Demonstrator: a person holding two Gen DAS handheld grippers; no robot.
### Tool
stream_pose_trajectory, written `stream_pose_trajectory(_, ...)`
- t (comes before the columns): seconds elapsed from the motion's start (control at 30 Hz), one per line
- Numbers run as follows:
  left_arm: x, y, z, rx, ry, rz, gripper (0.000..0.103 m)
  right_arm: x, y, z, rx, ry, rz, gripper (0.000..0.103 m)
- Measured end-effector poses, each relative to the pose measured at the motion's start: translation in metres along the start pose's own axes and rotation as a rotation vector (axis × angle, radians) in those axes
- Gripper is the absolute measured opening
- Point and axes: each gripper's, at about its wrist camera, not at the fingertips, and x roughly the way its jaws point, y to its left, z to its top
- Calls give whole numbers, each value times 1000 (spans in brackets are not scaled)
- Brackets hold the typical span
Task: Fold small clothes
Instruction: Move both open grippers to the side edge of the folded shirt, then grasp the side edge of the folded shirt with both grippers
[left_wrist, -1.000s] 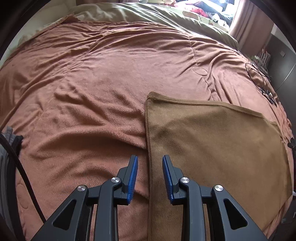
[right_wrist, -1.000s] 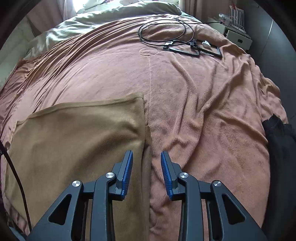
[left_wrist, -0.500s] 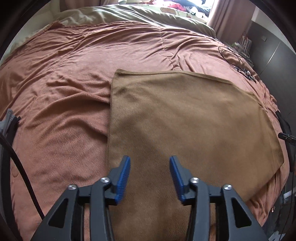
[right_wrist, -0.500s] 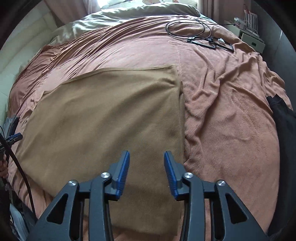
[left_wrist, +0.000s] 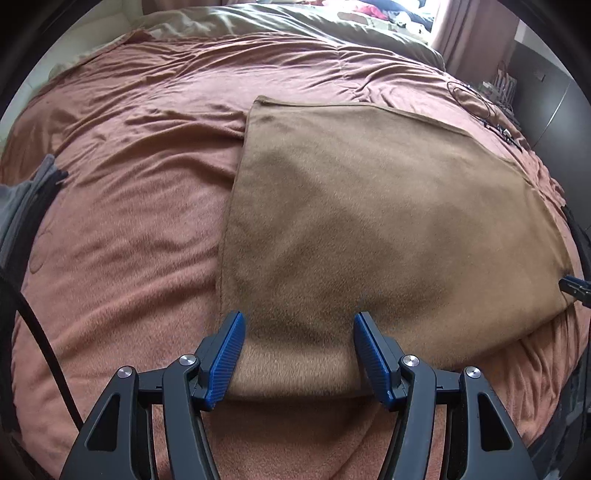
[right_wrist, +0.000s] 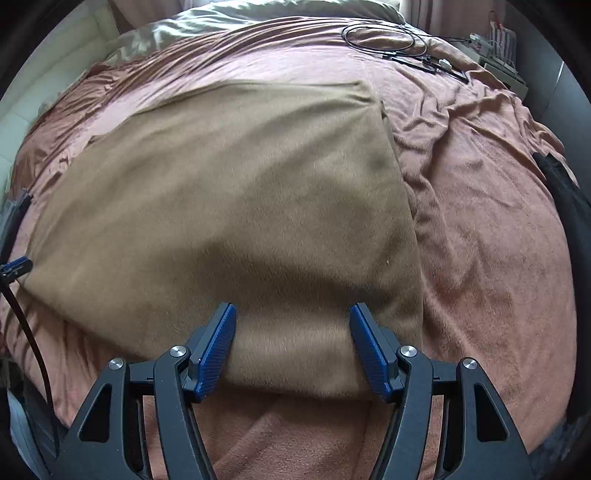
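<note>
Tan cloth (left_wrist: 369, 229) lies flat near the bed's front edge on the pink blanket (left_wrist: 129, 221). Left gripper (left_wrist: 298, 356) and right gripper (right_wrist: 292, 347) have both just been opening, spread over its near hem, nothing pinched, probably lining up for a fold.

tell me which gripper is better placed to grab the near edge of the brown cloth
Neither clearly. The left gripper and the right gripper both hang open over the brown cloth's near edge, jaws just widened, nothing pinched. A two-handed grab looks likeliest.
</note>
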Motion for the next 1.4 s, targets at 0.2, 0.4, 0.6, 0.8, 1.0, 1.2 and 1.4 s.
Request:
stream_pose_trajectory(0.2,-6,4,-20,12,-14,12,63,-8,0,-16,5,-24,-13,63)
stream_pose_trajectory(0.4,-22,21,-28,-41,-33,48,63,-24,-18,-30,56,-32,-8,62)
stream_pose_trajectory(0.6,-40,60,-38,-203,-74,-70,56,-46,-48,-49,217,-63,151,62)
stream_pose_trajectory(0.8,-46,71,-43,-335,-91,-224,54,-51,-70,-66,356,-115,332,54)
stream_pose_trajectory(1.0,-35,71,-45,-381,-79,-309,48,-40,-93,-83,474,-126,394,44)
stream_pose_trajectory(1.2,-14,89,-54,-475,-41,-375,48,-24,-107,-94,559,-125,455,44)
stream_pose_trajectory(1.4,-8,87,-48,-495,-43,-385,48,-7,-121,-100,624,-143,512,44)
